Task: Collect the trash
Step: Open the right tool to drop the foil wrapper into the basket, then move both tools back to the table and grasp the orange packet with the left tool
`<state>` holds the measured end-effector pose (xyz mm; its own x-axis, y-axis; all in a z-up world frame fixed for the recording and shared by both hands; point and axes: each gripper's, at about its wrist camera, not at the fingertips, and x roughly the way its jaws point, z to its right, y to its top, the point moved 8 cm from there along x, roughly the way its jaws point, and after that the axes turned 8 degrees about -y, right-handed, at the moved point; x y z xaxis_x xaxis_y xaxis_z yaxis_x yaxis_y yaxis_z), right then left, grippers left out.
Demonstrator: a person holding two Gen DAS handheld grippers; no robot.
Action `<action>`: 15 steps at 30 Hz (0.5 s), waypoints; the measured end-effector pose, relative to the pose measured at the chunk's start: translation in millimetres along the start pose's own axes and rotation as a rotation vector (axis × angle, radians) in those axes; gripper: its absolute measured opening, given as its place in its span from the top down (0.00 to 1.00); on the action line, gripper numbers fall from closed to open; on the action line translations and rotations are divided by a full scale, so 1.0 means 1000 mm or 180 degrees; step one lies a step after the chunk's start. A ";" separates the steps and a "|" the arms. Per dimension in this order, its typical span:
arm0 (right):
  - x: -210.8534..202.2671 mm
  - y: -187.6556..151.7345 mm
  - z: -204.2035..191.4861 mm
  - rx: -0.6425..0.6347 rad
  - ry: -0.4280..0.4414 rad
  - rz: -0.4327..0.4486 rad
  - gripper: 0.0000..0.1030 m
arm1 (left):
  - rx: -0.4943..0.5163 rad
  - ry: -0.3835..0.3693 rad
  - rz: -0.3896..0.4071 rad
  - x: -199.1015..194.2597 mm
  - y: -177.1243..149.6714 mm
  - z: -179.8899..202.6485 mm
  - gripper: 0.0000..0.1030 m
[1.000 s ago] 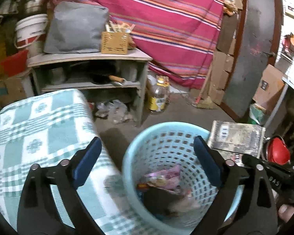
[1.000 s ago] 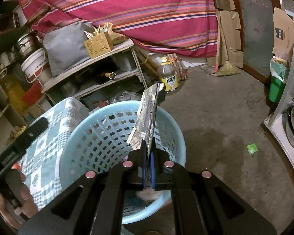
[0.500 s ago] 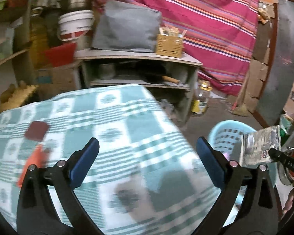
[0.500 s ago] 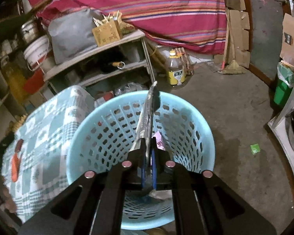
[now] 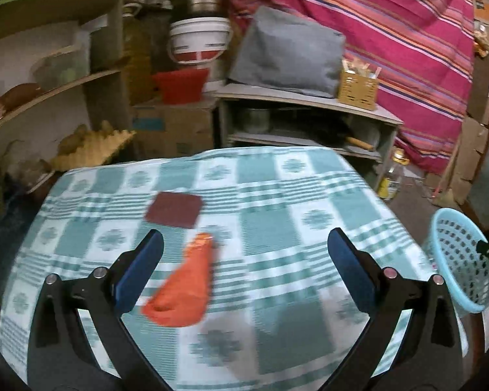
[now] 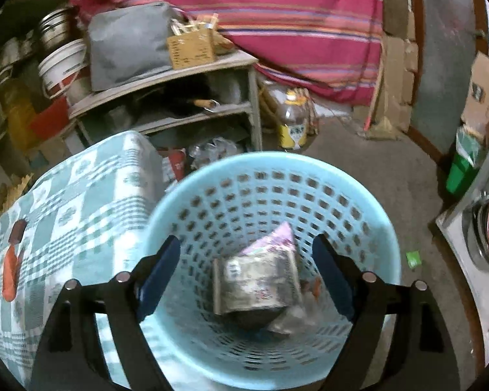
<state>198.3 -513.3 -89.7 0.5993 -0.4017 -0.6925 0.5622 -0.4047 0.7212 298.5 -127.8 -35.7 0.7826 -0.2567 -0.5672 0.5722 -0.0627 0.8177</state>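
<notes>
Right claw [image 6: 246, 277] opening wide above blue basket [image 6: 368, 195], grey wrapper [image 6: 256, 285] lying loose inside, print too blurred to read. Left claw [image 5: 244, 272] open, empty, over desk [image 5: 309, 195] bearing orange wrapper [image 5: 184, 288] and maroon square [image 5: 174, 210].

Checked tablecloth [image 5: 277, 215]: orange wrapper [image 5: 182, 290], maroon square [image 5: 174, 210]

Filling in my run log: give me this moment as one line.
right hand-held gripper: opening, empty | silver foil packet: in light blue plastic basket | left hand-held gripper: open over orange wrapper
</notes>
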 end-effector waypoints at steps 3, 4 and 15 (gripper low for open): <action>-0.009 0.002 -0.029 -0.0088 0.0089 0.0073 0.20 | -0.0103 0.0082 -0.0016 -0.004 -0.002 -0.030 0.06; -0.011 0.002 -0.038 -0.0122 0.0113 0.0089 0.20 | -0.0122 0.0093 -0.0016 -0.005 -0.003 -0.036 0.06; -0.018 -0.021 -0.154 -0.0686 0.0338 0.0076 0.20 | -0.0240 0.0317 -0.0177 0.000 -0.021 -0.104 0.05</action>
<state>263.3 -370.9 -89.6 0.6640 -0.3158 -0.6778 0.6490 -0.2070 0.7321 312.0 -25.8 -63.5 0.7675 -0.1577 -0.6214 0.6292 -0.0005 0.7772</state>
